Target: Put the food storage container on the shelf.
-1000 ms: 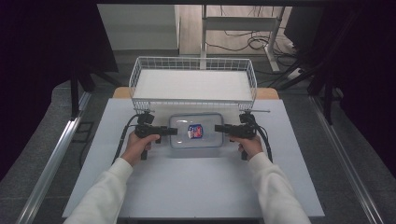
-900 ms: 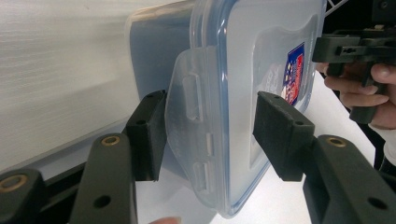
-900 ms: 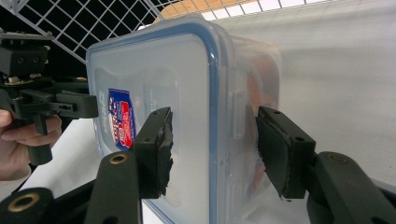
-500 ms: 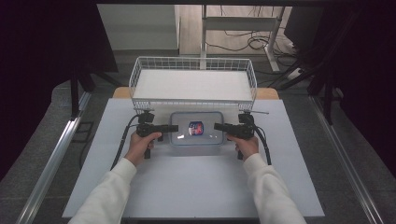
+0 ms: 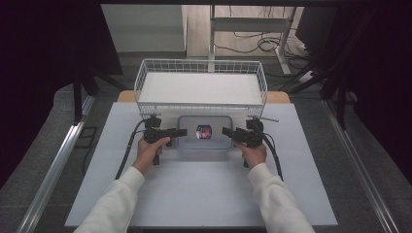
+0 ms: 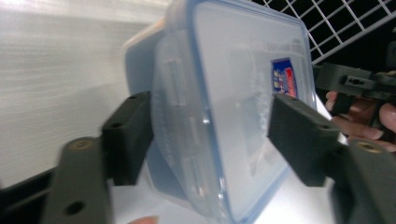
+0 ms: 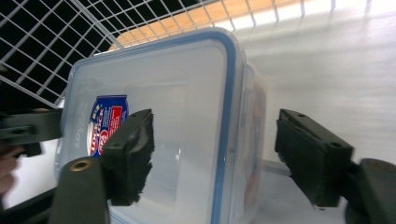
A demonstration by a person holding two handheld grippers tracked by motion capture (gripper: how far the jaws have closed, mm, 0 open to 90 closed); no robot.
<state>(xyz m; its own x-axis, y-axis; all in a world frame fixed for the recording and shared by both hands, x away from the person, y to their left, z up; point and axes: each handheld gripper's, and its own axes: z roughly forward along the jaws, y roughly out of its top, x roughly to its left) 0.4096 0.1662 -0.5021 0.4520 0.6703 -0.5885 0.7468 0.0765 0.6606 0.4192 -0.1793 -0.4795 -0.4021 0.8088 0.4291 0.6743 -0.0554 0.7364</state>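
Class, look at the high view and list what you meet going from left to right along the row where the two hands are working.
Left hand → left tongs → clear lidded container with its blue and red label → right tongs → right hand.

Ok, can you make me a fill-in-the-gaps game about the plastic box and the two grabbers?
1. The plastic box rests on the white ____.
2. Behind the box stands a white wire ____.
3. The sticker on the box lid is red and ____.
4. The left gripper and the right gripper have just been opening; each straddles an end of the box with its jaws ____.

Missing words: table; basket; blue; open
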